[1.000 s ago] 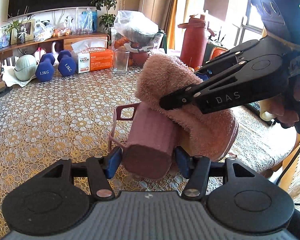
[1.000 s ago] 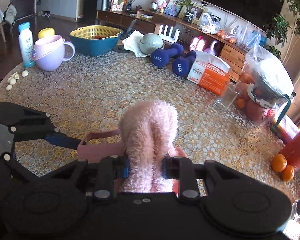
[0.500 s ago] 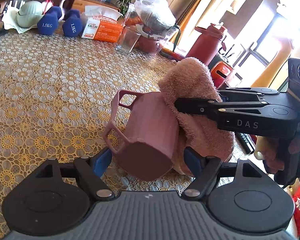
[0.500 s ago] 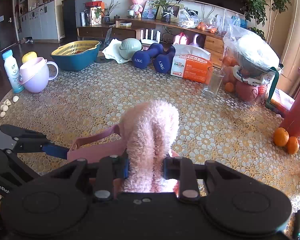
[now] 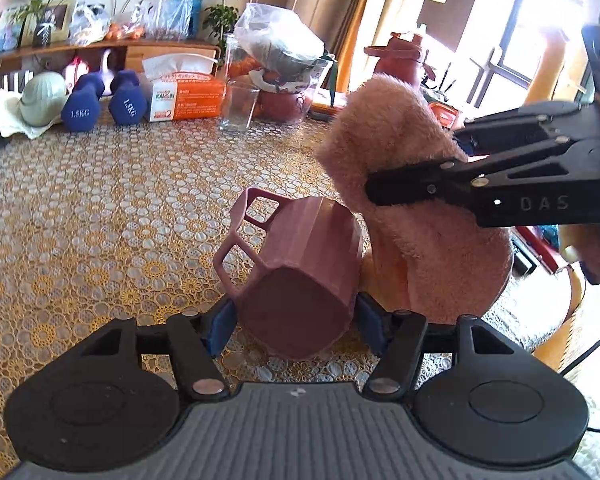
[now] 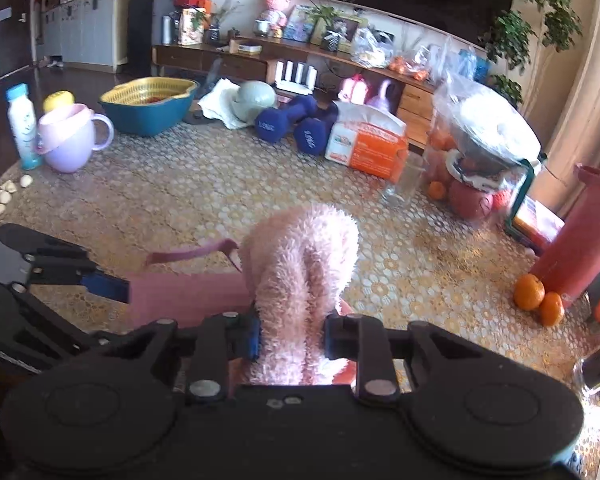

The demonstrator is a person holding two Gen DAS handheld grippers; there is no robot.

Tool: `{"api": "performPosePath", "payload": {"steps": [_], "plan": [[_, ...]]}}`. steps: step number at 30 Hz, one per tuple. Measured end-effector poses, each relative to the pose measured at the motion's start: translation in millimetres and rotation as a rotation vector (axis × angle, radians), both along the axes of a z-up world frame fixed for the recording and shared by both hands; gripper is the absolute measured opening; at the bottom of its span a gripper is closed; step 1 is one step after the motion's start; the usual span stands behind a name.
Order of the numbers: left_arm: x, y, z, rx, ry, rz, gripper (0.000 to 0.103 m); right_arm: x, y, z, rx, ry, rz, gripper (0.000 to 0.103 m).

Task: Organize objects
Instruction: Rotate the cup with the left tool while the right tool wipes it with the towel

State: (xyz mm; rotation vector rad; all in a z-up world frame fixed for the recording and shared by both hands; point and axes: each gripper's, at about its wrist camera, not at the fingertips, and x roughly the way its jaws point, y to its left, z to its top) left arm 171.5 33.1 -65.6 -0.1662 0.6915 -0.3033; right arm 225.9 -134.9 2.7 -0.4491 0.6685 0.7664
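A dusty-pink faceted mug (image 5: pixel 300 264) lies tilted on the lace tablecloth, base toward my left wrist camera and handle up-left. My left gripper (image 5: pixel 296 326) is closing on it, and its blue pads (image 5: pixel 220 326) touch the sides near the base. A fluffy pink cloth (image 5: pixel 416 216) bulges at the mug's far end. My right gripper (image 6: pixel 292 336) is shut on that cloth and comes in from the right in the left wrist view. From the right wrist the mug (image 6: pixel 188 296) shows left of the cloth (image 6: pixel 300 272), with a left pad (image 6: pixel 104 286) against it. The mug's mouth is hidden.
At the table's back stand two blue dumbbells (image 5: pixel 100 106), an orange tissue box (image 5: pixel 186 96), a glass (image 5: pixel 238 108) and a bagged fruit bowl (image 5: pixel 284 60). A red flask (image 6: pixel 580 248) and oranges (image 6: pixel 538 298) sit right; a teal basin (image 6: pixel 148 108) and lilac cup (image 6: pixel 70 142) sit left.
The left jaws gripped the mug, swung wide open half a second ago, and have come back in against its sides. The right gripper kept its hold on the cloth.
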Motion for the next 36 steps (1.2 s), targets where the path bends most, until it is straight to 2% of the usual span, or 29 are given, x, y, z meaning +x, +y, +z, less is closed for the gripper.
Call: {"api": "performPosePath", "payload": {"steps": [4, 6, 9, 12, 17, 20, 28, 32, 36], "plan": [[-6.0, -10.1, 3.5, 0.084, -0.044, -0.026, 0.063, -26.1, 25.2, 12.2, 0.005, 0.01, 0.175, 0.025], [-7.4, -13.9, 3.4, 0.117, -0.049, -0.032, 0.063, -34.0, 38.3, 6.6, -0.037, -0.002, 0.219, 0.025], [-6.7, -13.4, 1.0, 0.125, -0.043, -0.03, 0.063, -32.1, 44.6, -1.9, -0.06, 0.01, 0.218, 0.026], [-6.3, -13.9, 0.8, 0.131, -0.046, -0.035, 0.063, -22.4, 39.7, -6.8, -0.076, 0.001, 0.169, 0.026], [-4.5, -7.4, 3.5, 0.077, -0.039, -0.037, 0.062, 3.3, 20.9, -15.4, -0.074, 0.019, 0.052, 0.026], [-2.9, -2.0, 5.4, 0.021, -0.019, -0.033, 0.061, 15.3, 9.2, -19.8, -0.031, 0.057, -0.003, 0.026], [9.1, 23.5, 5.6, -0.21, 0.079, 0.042, 0.065, 16.3, 2.8, -22.5, 0.017, 0.063, -0.041, 0.026], [13.0, 23.3, 4.5, -0.181, 0.088, 0.081, 0.063, 11.3, 2.4, -23.9, 0.032, 0.062, -0.049, 0.026], [7.3, 17.8, 7.9, -0.132, 0.047, 0.07, 0.06, 6.7, 0.8, -23.1, 0.005, 0.049, -0.042, 0.026]]}}
